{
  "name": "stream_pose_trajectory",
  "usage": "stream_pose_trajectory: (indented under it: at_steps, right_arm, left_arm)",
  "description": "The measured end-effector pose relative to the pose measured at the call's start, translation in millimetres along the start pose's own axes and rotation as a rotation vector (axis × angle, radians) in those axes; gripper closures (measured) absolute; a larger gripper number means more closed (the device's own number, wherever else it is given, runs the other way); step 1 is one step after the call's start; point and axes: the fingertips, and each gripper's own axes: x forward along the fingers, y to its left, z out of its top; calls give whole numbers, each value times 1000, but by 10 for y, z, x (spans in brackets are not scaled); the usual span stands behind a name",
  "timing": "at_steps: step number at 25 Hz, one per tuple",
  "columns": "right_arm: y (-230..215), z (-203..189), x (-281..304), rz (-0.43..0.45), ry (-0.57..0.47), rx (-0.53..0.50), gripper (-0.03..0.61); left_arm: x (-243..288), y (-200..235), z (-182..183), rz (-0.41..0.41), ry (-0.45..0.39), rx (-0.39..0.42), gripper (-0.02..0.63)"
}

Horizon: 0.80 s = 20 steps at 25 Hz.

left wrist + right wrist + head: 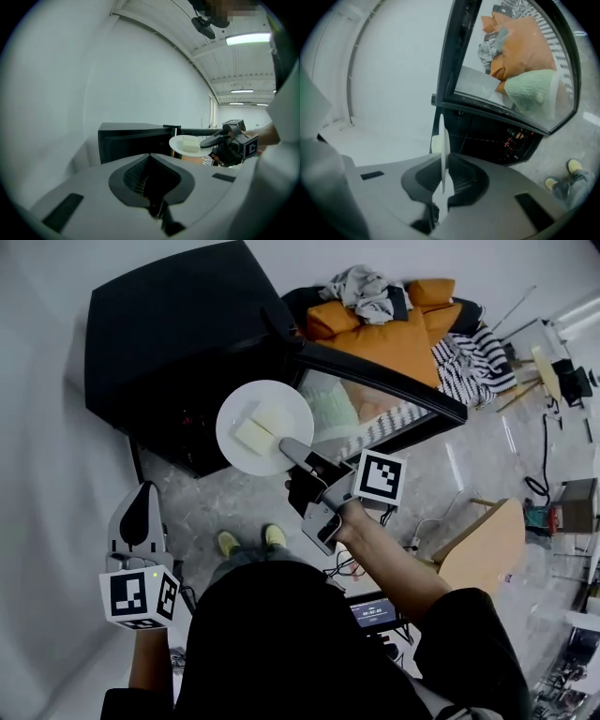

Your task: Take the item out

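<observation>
1. The right gripper [292,448] has its fingers almost shut on the near rim of a white plate [281,395]. Its own view shows the plate edge-on, pinched between the pads, since the thin rim is the only part so narrow a grip can take.
2. In the head view the plate sits just left of frame centre, in the air before the dark mouth of the black oven [178,343]. It is held level, so the two pale blocks [255,434] lie flat on it, and gripping the near edge keeps the fingers off them.
3. What the blocks are is hard to tell from here — perhaps butter or tofu. They lie side by side, close together.
4. The oven's door [375,390] stands swung open toward the right of the frame, with orange cushions [394,334] showing in its glass. That leaves the plate a free way out.
5. The left gripper [142,502] hangs at the lower left of the frame, well apart from the plate, its fingers closed together on nothing. One grip carries the load, so I judge it is parked out of the way.
6. I judge the plate to be at or just past the oven's opening, so the taking-out is mostly done and a place to set it down is what remains. A one-sided rim grip lets the far edge sag — tipping the blocks off is the main risk.
</observation>
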Motion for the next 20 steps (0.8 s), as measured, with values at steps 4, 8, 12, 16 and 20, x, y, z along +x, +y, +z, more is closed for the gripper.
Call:
stream_pose_trajectory:
  at_steps: [4, 8, 12, 16, 20]
  right_arm:
    - [345, -46, -407, 10, -10, -3, 554]
    - [338, -55, -518, 26, -36, 6, 554]
    - [339, -60, -558, 26, -50, -1, 554]
    - [316, -31, -579, 21, -67, -25, 554]
    - [261, -28, -591, 18, -77, -18, 554]
  left_arm:
    - [-190, -194, 229, -10, -9, 9, 606]
    - [-100, -186, 132, -19, -27, -4, 606]
    - [-2, -117, 87, -33, -33, -1, 606]
    - [72, -69, 40, -31, -38, -11, 606]
    - [91, -90, 25, -32, -42, -16, 606]
